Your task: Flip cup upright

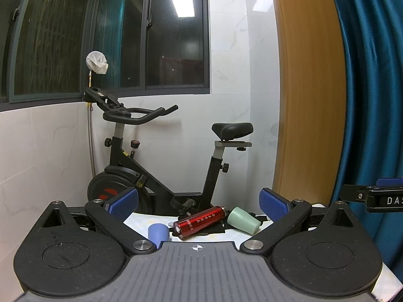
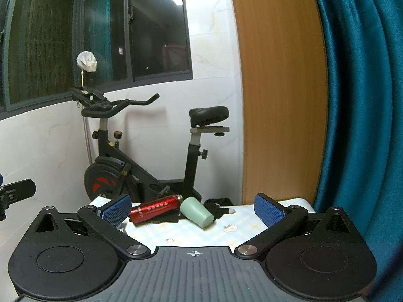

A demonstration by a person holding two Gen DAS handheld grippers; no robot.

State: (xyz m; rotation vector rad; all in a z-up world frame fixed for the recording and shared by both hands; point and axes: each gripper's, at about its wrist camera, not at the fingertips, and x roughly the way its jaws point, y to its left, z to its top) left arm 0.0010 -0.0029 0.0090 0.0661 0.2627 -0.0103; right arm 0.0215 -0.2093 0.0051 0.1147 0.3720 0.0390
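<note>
Green cup (image 2: 196, 211) lain on side on bench (image 2: 241, 226); approach step judged. Both tools (image 1: 199, 201) (image 2: 192, 209) held apart, empty. Side grasp required.

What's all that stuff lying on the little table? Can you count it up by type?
Cups: 2, a green cup on its side and a blue cup
Bottles: 1, a red bottle lying down
Black cloth items: 1, a glove, maybe more
Total: 4
</note>
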